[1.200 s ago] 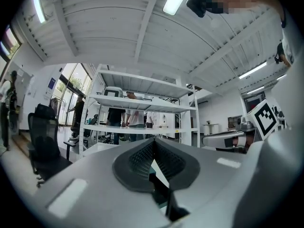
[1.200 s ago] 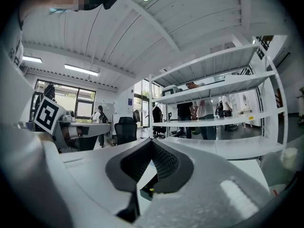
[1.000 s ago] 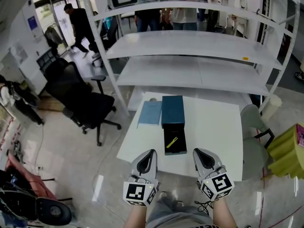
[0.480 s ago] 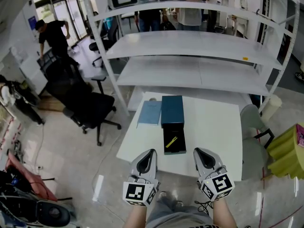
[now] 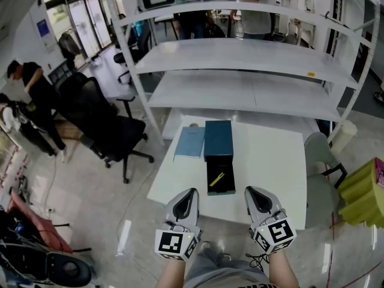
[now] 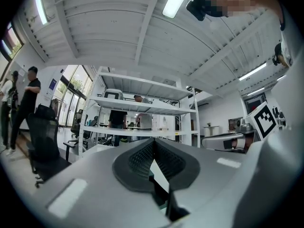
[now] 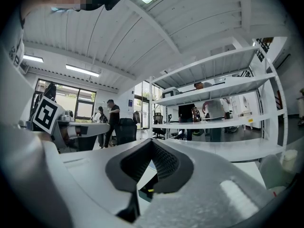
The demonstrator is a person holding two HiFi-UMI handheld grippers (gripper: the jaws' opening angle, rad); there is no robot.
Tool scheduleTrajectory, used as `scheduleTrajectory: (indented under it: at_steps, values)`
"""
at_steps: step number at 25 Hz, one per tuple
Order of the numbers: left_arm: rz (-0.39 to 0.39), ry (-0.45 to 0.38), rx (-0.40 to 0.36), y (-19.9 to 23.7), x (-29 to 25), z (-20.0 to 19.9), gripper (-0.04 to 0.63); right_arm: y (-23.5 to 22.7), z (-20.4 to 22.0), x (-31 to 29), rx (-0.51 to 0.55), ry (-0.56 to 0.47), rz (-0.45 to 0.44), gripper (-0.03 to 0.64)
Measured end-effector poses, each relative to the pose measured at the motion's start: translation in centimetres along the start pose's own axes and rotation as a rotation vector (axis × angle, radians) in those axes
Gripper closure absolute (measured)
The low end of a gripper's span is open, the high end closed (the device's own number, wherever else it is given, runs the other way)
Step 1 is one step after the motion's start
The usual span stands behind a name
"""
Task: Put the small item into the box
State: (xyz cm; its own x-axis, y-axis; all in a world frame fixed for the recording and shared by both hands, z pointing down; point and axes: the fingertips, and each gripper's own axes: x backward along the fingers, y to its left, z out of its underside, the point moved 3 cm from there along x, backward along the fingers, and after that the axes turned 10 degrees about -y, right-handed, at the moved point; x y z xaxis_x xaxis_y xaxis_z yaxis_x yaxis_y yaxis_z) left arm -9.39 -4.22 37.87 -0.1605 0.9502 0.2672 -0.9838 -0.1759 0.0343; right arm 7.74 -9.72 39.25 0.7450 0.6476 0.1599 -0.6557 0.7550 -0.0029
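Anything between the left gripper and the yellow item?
Head view: only a bare strip of white table and the rim of the black tray lie between the left gripper and the yellow item inside that tray.

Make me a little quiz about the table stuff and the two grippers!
1. True or false: the yellow item lies inside the black box.
2. In the head view, what lies just left of the teal box? A) a red cup B) a blue card C) a banana
3. Fill in: the left gripper and the right gripper both have their jaws ____, holding nothing.
Key: 1 true; 2 B; 3 shut.
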Motion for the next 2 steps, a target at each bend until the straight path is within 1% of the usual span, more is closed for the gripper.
scheduleTrajectory:
  at_steps: [2]
  values:
    - [0.004, -0.004, 0.001, 0.02, 0.01, 0.42, 0.577, -0.07, 0.03, -0.07, 0.000, -0.002, -0.001, 0.614]
